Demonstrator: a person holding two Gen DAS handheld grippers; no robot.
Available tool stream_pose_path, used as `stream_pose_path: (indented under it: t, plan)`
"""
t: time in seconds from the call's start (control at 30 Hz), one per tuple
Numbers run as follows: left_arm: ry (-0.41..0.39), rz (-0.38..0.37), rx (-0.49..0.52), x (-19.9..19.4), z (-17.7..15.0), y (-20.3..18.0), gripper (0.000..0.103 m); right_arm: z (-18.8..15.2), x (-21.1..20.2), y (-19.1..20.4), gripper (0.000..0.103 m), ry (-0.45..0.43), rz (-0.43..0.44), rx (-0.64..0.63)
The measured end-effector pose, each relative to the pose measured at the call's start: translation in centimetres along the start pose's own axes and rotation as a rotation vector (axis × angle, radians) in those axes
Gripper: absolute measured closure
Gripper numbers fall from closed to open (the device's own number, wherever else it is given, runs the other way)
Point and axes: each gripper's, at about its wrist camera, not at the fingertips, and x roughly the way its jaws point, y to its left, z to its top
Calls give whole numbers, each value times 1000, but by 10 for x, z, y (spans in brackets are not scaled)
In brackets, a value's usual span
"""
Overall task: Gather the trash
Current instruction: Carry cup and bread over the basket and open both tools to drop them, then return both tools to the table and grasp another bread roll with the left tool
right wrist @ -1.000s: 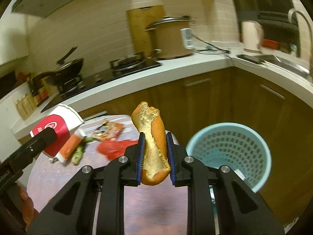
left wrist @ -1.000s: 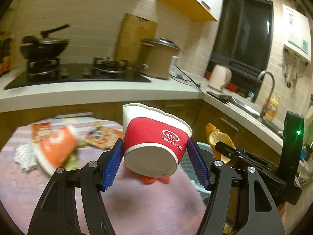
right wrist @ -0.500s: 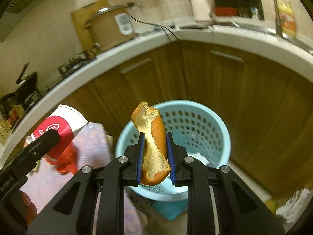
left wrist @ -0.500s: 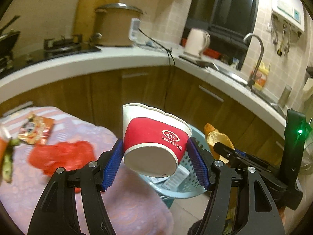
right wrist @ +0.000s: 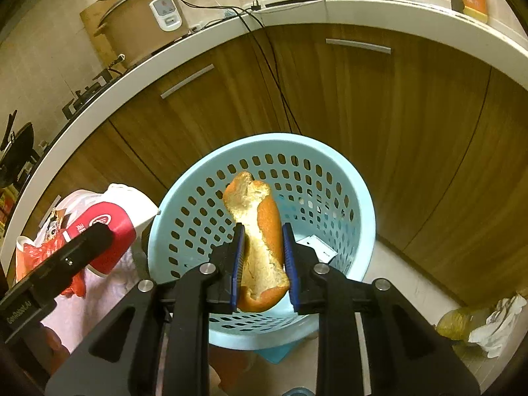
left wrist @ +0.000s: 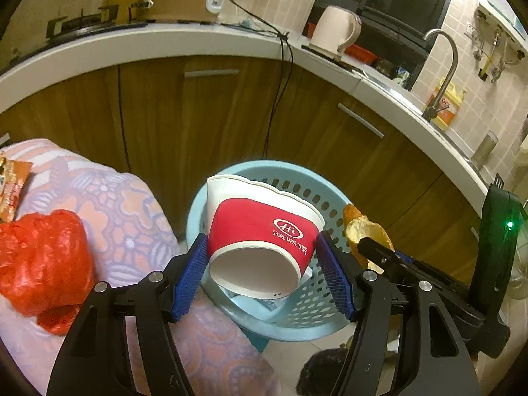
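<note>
Swung from the table to above the blue basket [right wrist: 358, 217], the left gripper [left wrist: 262, 264] clamps the red-and-white paper cup [left wrist: 260, 234] at the basket's 9 o'clock rim while the right gripper [right wrist: 262, 264], jaws just easing apart, holds the orange peel [right wrist: 260, 241] over its centre, both poised for dropping.

Basket [right wrist: 343, 178] on floor before the cabinets [right wrist: 396, 105], just right of the table [left wrist: 132, 204]. Cup [left wrist: 260, 231] between left gripper [left wrist: 262, 269] pads and peel [right wrist: 260, 241] between right gripper [right wrist: 262, 264] pads, both above basket opening, cup left of peel. Bag [left wrist: 43, 257] and wrapper [left wrist: 13, 184] on table, left of cup; kettle [left wrist: 333, 26] on counter [left wrist: 165, 39] behind.
</note>
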Motion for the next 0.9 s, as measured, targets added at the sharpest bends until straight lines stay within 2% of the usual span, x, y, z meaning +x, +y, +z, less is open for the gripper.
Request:
stream_pose_path:
  t: [0.13,0.2,0.27,0.5,0.67,0.9]
  plan:
    - [13,-3,-6,5,-1,0,28,0,6,-6,76,23,8,19]
    - [9,5,-5,3,-1,1,26,-1,6,-8,70,26,7,25]
    - [7,2,-5,1,0,2,26,-1,4,-11,57,21,6,37]
    - [-31,2,7,-20,1,-1,26,0,-12,-4,56,-6,29,29]
    - [-57,4,3,-40,-4,1,26,-2,-28,14,56,-31,58,-4]
    - [-121,35,-17,-87,-15,15,26,-9,-52,52,56,-60,118,-70]
